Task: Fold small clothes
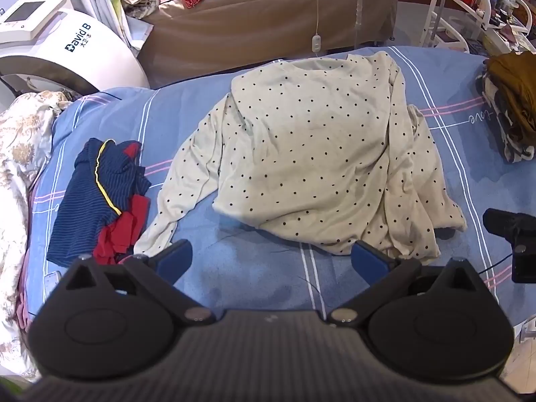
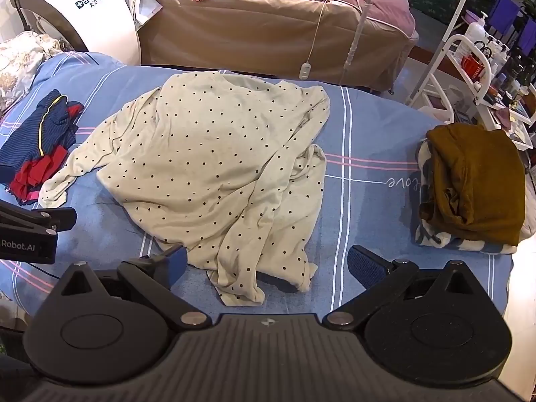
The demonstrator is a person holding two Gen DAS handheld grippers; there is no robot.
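Observation:
A cream long-sleeved top with black dots (image 1: 311,154) lies rumpled in the middle of the blue bed sheet (image 1: 254,268), its near right part bunched. It also shows in the right wrist view (image 2: 214,174). My left gripper (image 1: 271,261) is open and empty, just short of the top's near hem. My right gripper (image 2: 268,264) is open and empty, over the bunched near corner of the top. The right gripper shows at the right edge of the left wrist view (image 1: 512,234); the left gripper shows at the left edge of the right wrist view (image 2: 30,231).
A crumpled navy striped and red garment (image 1: 100,197) lies left of the top. A folded mustard garment on a striped one (image 2: 475,184) sits at the right of the bed. A brown couch (image 1: 268,16), a white machine (image 1: 60,43) and a white cart (image 2: 469,67) stand behind.

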